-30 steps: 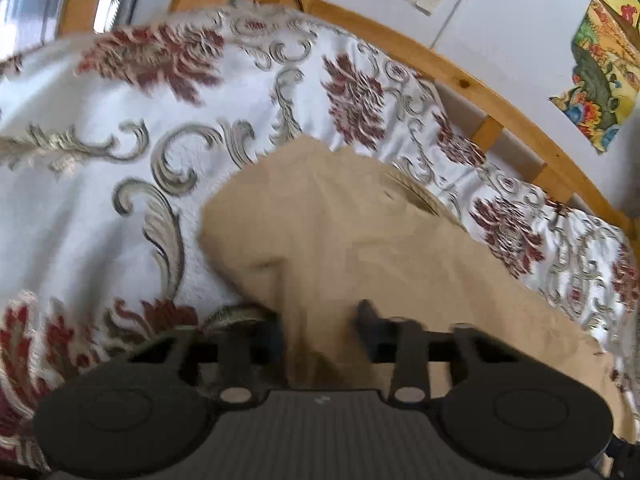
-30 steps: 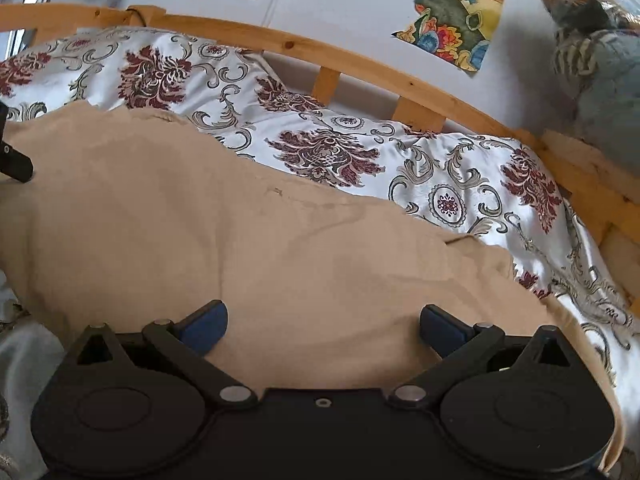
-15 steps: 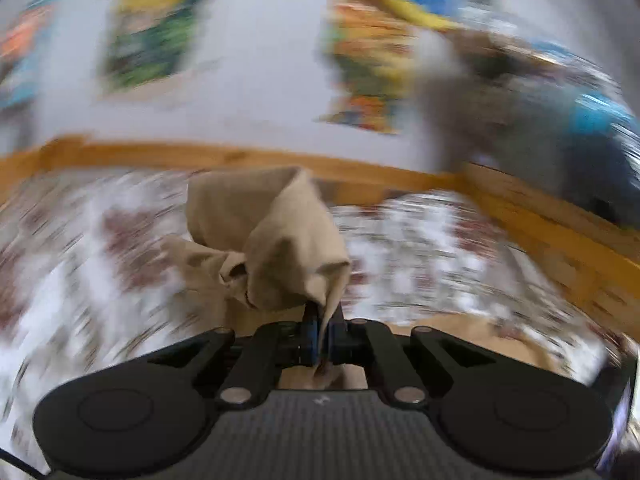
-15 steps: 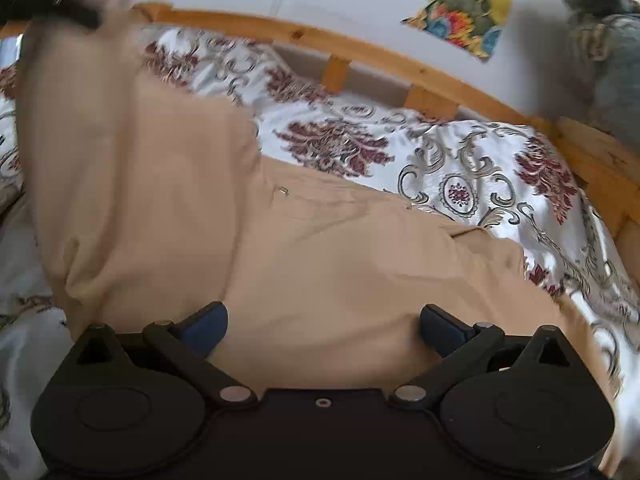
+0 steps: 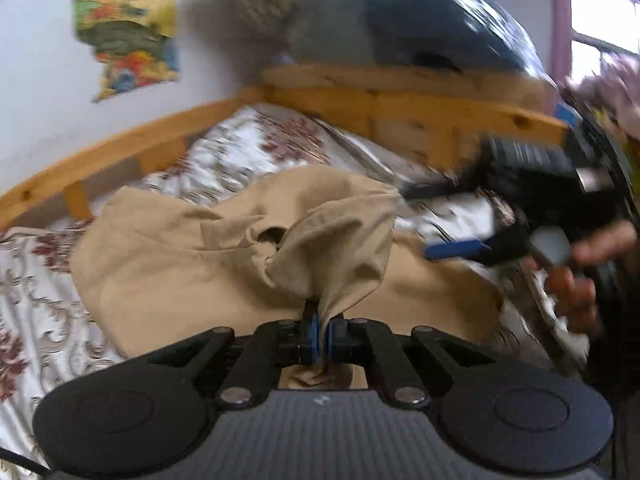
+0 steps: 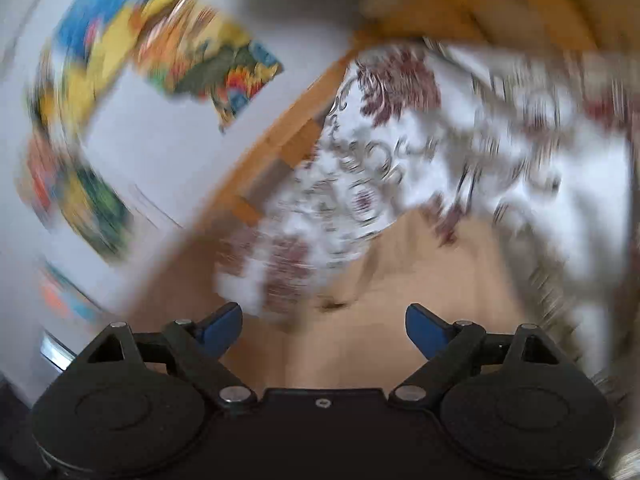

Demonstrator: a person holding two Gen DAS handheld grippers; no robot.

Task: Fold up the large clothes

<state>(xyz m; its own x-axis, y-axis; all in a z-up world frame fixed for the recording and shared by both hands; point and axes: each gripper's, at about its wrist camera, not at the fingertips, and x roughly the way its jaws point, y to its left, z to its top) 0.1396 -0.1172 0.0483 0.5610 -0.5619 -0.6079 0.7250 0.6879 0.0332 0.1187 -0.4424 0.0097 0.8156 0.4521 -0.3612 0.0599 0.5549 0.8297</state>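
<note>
A large tan garment (image 5: 188, 264) lies on a bed with a white, maroon-flowered bedspread (image 5: 36, 304). My left gripper (image 5: 319, 336) is shut on a bunched end of the tan garment and holds it raised and draped over the rest. My right gripper (image 6: 324, 328) is open and empty, hovering over the tan garment (image 6: 392, 320); its view is heavily blurred. The right gripper also shows in the left wrist view (image 5: 536, 208), held by a hand to the right of the raised cloth.
A wooden bed rail (image 5: 120, 152) runs along the far side and meets a wooden headboard (image 5: 400, 116). Colourful posters (image 5: 124, 28) hang on the white wall. A pile of dark and blue items (image 5: 420, 20) sits above the headboard.
My left gripper has closed on the garment's end and carried it up and to the right over the rest. My right gripper has swung round fast, still open.
</note>
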